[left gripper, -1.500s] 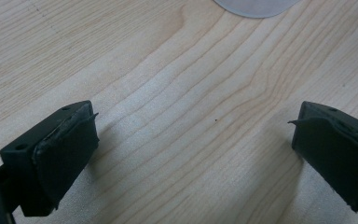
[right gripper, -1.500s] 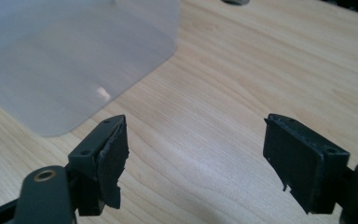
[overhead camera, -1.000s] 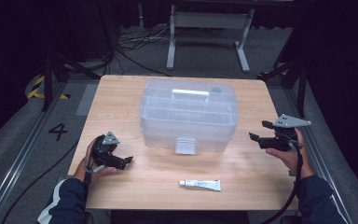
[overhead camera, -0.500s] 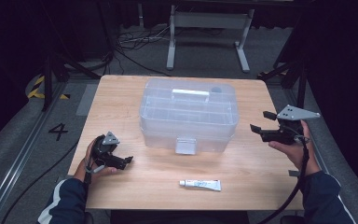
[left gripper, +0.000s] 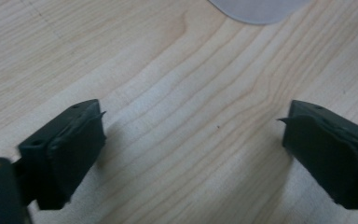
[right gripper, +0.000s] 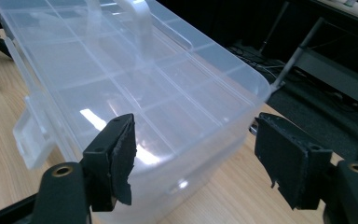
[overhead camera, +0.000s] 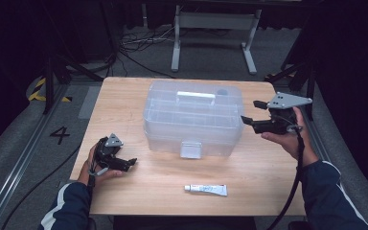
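A fixed camera above the person's side looks forward and down over the whole wooden table (overhead camera: 139, 96). The left gripper view looks almost straight down, very close to the bare tabletop. The right gripper view looks level and near across the clear plastic box (right gripper: 135, 88), which the high view also shows at the table's middle (overhead camera: 194, 120).

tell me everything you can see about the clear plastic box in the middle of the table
The clear plastic box is a translucent, rounded-corner storage case standing upright at the middle of the light wooden table. Its lid is shut, with a white carry handle lying flat on top and a front latch hanging down. Divider walls of inner compartments show through the lid. Nothing grips it; the right tool hovers open by its right end.
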`<control>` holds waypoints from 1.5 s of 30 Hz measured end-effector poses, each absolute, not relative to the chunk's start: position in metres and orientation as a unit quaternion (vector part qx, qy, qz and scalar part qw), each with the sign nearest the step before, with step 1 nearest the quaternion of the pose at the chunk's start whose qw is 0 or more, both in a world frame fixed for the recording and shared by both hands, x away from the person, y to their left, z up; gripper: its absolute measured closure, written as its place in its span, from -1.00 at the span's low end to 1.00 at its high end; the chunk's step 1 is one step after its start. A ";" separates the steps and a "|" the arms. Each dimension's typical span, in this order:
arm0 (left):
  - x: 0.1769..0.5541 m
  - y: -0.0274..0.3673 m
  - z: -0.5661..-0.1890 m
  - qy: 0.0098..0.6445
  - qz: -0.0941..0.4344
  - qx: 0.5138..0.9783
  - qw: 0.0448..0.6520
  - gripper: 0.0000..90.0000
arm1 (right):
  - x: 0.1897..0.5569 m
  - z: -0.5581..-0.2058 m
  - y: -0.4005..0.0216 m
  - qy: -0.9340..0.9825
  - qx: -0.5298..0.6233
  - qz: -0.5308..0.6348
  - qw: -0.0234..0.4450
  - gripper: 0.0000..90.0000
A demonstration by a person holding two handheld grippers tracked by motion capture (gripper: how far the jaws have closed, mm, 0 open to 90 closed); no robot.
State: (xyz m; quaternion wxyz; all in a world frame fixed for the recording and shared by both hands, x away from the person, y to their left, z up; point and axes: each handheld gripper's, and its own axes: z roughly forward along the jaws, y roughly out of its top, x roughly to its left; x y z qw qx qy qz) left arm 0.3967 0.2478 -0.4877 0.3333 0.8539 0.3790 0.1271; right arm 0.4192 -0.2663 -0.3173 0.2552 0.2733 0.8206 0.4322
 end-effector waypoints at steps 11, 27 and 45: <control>0.406 0.230 -0.468 0.349 0.136 0.853 0.363 -0.64 | 0.440 -0.307 -0.225 0.838 0.248 0.417 0.248 -0.25; 0.423 0.196 -0.442 0.305 0.143 0.847 0.412 -0.64 | 0.471 -0.295 -0.177 0.869 0.226 0.374 0.230 0.10; 0.431 0.187 -0.440 0.298 0.128 0.844 0.427 -0.63 | 0.489 -0.299 -0.160 0.900 0.219 0.329 0.186 0.69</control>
